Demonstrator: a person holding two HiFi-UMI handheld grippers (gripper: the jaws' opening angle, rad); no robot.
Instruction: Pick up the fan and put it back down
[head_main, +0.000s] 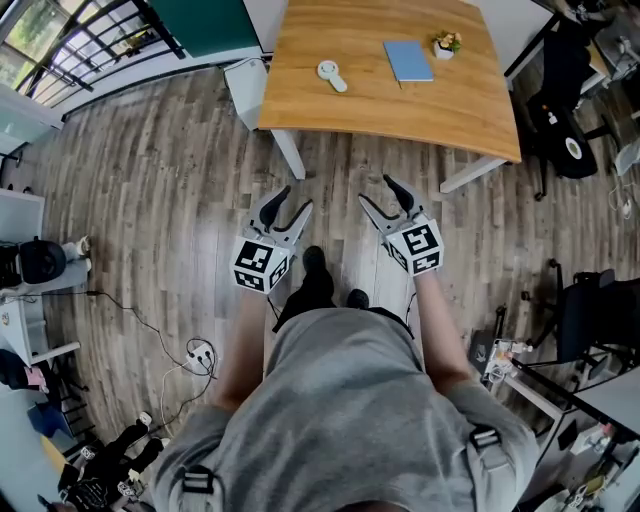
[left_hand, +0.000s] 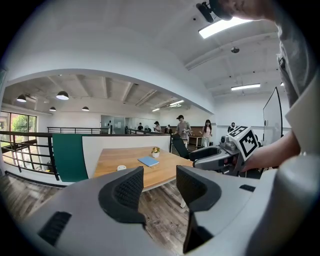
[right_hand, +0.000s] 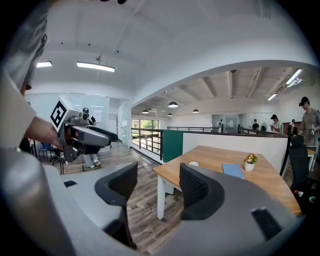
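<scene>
Fan lies flat on table, left part, well inside near edge. Left gripper and right gripper hover short of table, both spread, empty. Risk: off-centre pinch may skid fan toward table edge.

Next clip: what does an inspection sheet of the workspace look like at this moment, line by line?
Surface: wooden table, standing level ahead of the person.
Job's things: white handheld fan lying flat on the table, untouched.
Clutter: blue notebook and small potted plant on the table, apart from the fan.
Grippers: left gripper and right gripper both open, nothing between the jaws, held over the floor short of the table.
Cables: power strip with leads on the floor at the person's left.
Surroundings: wood-plank floor, office chair at right, railing; people far off beyond the table.
</scene>
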